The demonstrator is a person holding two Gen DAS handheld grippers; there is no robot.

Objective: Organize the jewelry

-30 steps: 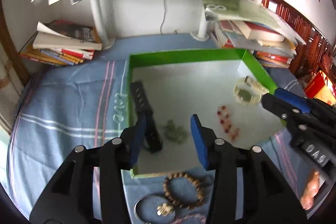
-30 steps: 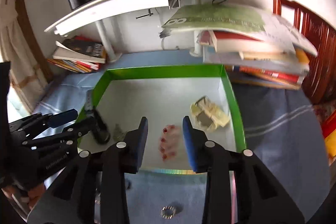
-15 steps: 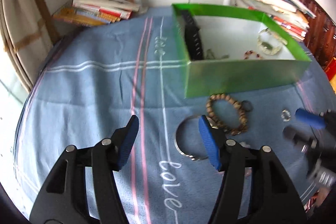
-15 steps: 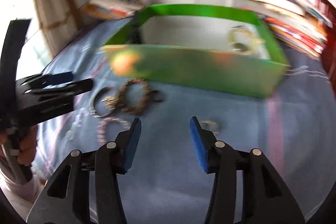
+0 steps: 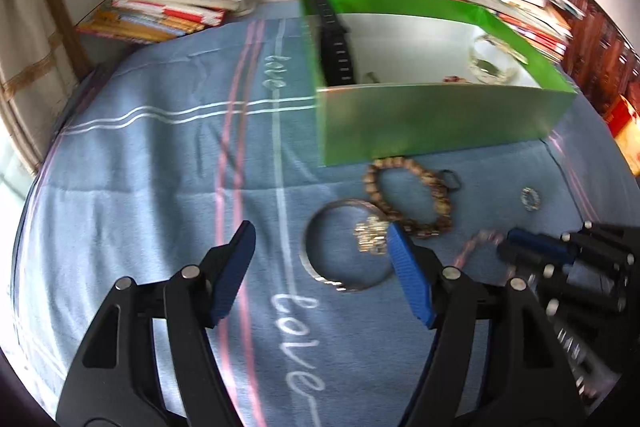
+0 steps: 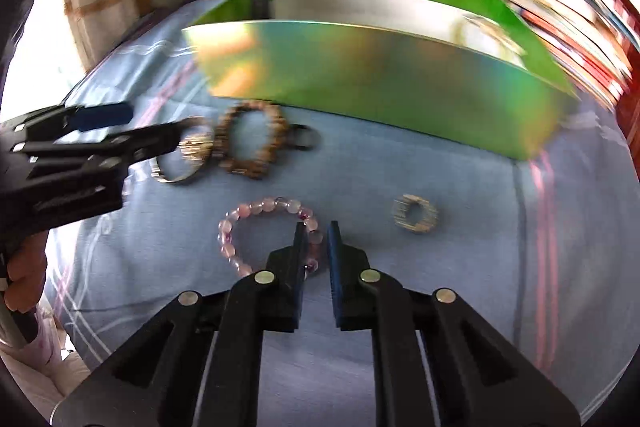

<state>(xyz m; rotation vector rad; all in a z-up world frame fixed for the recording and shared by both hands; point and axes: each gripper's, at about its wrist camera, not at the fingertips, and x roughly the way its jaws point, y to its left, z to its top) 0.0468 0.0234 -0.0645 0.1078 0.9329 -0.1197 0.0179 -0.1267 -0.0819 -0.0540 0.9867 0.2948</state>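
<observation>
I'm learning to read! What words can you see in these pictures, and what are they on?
"love", in white script, on the blue cloth near the left gripper.
"love", the same word again, smaller, farther off on the cloth beside the green box.
The spines on the book stacks are too blurred to read.
</observation>
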